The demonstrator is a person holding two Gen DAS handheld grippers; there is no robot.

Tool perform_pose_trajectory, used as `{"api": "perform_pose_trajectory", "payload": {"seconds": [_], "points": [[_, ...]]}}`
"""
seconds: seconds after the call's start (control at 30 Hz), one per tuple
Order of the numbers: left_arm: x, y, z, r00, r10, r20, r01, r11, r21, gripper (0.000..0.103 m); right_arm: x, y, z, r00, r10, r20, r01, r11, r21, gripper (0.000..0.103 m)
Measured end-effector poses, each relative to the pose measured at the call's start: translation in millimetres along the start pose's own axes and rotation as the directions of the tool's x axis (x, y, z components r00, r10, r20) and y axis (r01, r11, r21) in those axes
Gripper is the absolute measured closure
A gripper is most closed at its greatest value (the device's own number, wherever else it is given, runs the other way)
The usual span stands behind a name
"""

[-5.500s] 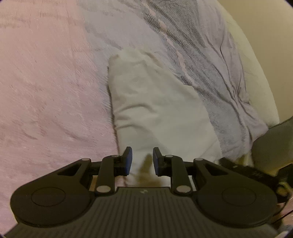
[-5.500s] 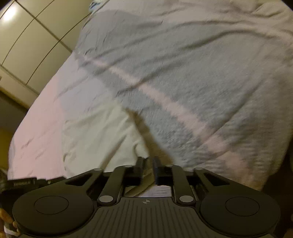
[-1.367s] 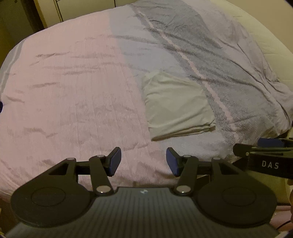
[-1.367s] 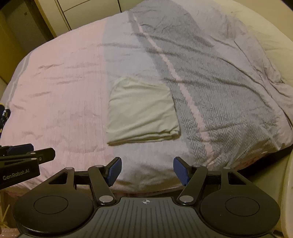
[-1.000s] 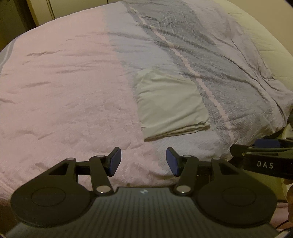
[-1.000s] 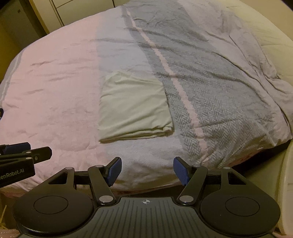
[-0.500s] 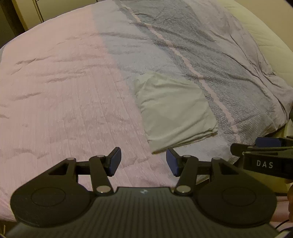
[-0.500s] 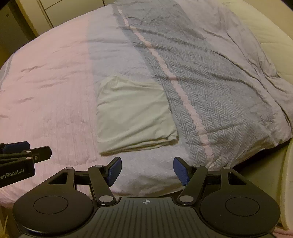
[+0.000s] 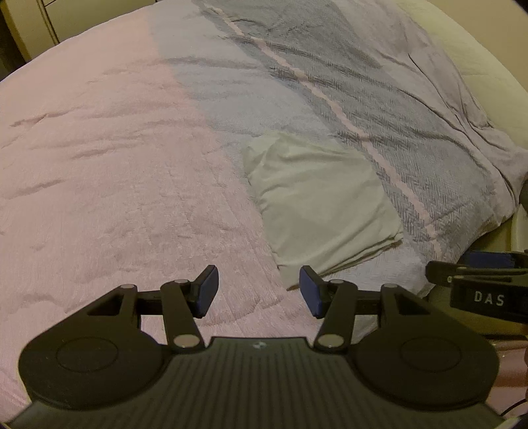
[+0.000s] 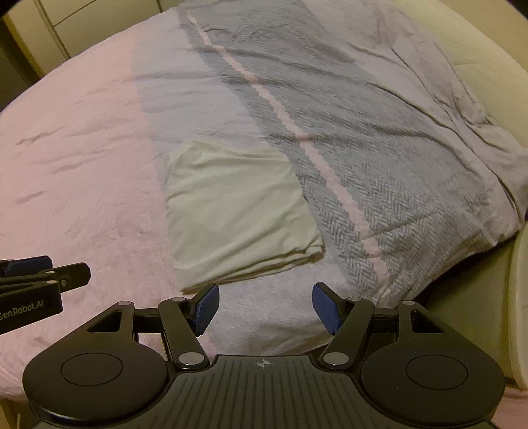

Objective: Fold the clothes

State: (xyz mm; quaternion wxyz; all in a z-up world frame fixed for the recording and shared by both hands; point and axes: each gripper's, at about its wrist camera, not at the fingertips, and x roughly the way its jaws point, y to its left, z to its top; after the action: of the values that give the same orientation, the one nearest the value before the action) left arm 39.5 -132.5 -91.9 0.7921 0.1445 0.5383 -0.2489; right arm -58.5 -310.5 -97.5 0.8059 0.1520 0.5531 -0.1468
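A pale cream garment [image 9: 321, 201] lies folded into a flat rectangle on the bed; it also shows in the right wrist view [image 10: 237, 211]. My left gripper [image 9: 259, 293] is open and empty, held above the bed's near edge, just short of the garment's near left corner. My right gripper [image 10: 265, 308] is open and empty, held short of the garment's near edge. Each gripper shows at the side of the other's view.
The bedspread is pink on the left [image 9: 99, 165] and grey herringbone with a pink stripe on the right [image 10: 379, 148]. Cream cupboard doors [image 10: 39, 29] stand beyond the bed. The bed's right edge drops off by a pale wall [image 10: 478, 280].
Both grippers, which were low over the garment seconds ago, drew back and opened wide. In the last second both have moved slightly closer to the folded garment, which lies still.
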Motion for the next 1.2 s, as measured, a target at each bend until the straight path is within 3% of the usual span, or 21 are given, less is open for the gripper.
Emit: {"api": "perform_pose_trajectory", "payload": {"seconds": [0.43,0.9,1.03,1.2], "points": [[10,2,7,1.0,-0.022,-0.008,0.022,1.0,0.018,0.053,3,-3,3,0.999,-0.031,-0.016,0.031,0.999,0.039,0.037],[26,-4,20,0.999,0.008,-0.037,-0.01,0.999,-0.045,0.053,17,-12,27,0.999,-0.006,-0.033,0.005,0.999,-0.039,0.037],[33,-1,24,0.999,-0.004,-0.042,0.002,0.998,-0.067,0.053,19,-32,34,0.999,0.043,0.012,-0.043,0.999,0.007,0.037],[51,19,33,1.0,-0.003,-0.026,0.001,0.997,-0.077,0.052,27,-75,45,0.98,0.163,0.112,-0.183,0.963,0.198,0.037]]}}
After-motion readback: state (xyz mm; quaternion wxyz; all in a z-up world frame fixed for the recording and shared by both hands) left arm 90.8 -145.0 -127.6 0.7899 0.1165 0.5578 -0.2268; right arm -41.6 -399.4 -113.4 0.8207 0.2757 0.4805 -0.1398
